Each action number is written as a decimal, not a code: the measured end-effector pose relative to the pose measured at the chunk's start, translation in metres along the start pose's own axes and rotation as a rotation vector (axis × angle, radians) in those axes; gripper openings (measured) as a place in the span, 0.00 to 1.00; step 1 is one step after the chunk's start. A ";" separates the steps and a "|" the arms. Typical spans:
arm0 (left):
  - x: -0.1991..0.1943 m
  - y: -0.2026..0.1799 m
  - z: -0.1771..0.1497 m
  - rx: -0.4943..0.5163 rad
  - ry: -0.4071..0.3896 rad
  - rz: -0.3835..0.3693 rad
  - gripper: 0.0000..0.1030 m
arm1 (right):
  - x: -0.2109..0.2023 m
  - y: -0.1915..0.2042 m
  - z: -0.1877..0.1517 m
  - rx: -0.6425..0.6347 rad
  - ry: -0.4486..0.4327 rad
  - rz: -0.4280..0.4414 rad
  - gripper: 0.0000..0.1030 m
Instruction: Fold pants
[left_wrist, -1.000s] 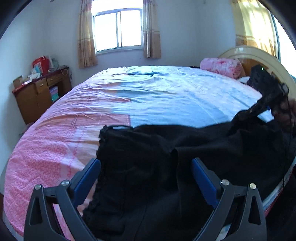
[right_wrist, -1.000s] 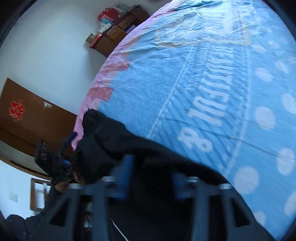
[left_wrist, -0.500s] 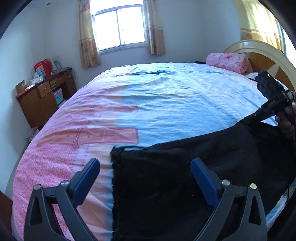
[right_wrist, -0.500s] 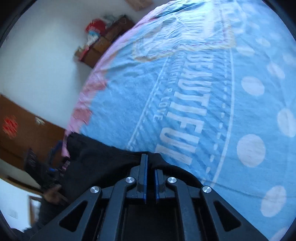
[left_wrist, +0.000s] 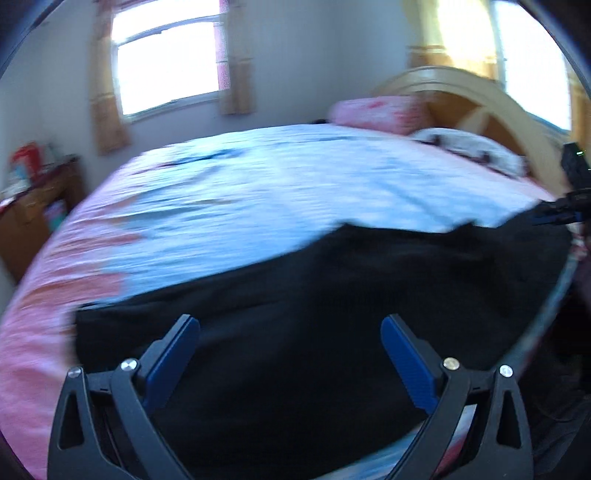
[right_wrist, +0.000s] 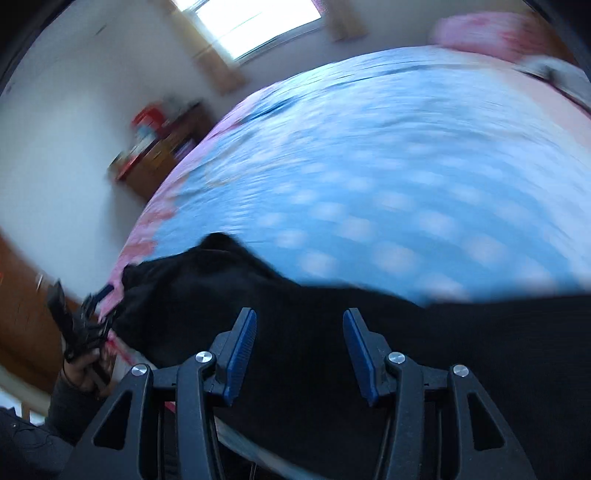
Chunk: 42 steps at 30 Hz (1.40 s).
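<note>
Pants (left_wrist: 332, 314) lay spread flat along the near edge of the bed (left_wrist: 258, 192). Left gripper (left_wrist: 290, 354) hung wide and empty; right gripper (right_wrist: 299, 350) had just been opening, nothing pinched. Looked like between folds, so next probably needed a fresh edge grab.

Daylight is flooding in thru the window (left_wrist: 166, 59) at the far wall; its panes are blowing out to pure white w/ glare. A 2nd bright patch is glowing behind the headboard (left_wrist: 476, 103) at right. Both views are smearing w/ motion blur: bedspread (right_wrist: 388, 166) pattern, dresser (right_wrist: 159, 147) and pillow (left_wrist: 376, 110) are all reading soft. The black pants (left_wrist: 332, 314) are showing as a near-featureless dark mass, folds barely visible. Nearby blue fingers (right_wrist: 240, 350) are staying sharp. Fisheye is bending the bed into a dome; corners are vignetting to black.
</note>
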<state>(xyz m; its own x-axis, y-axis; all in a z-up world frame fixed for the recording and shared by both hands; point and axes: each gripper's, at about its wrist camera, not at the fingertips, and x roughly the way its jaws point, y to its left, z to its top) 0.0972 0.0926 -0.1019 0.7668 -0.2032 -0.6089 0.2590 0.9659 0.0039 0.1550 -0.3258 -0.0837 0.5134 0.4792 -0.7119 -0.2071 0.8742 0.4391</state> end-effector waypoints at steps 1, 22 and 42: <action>0.003 -0.013 0.002 0.014 -0.003 -0.029 0.98 | -0.022 -0.022 -0.012 0.070 -0.039 -0.033 0.49; 0.088 -0.234 0.009 0.350 0.139 -0.488 0.50 | -0.131 -0.199 -0.050 0.574 -0.366 -0.172 0.06; 0.087 -0.207 0.005 0.277 0.144 -0.546 0.50 | -0.164 -0.193 -0.097 0.507 -0.356 -0.236 0.05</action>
<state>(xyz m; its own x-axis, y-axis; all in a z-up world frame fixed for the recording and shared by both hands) 0.1135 -0.1262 -0.1516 0.3996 -0.6131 -0.6815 0.7480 0.6479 -0.1443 0.0298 -0.5652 -0.1051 0.7592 0.1484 -0.6337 0.3173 0.7657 0.5594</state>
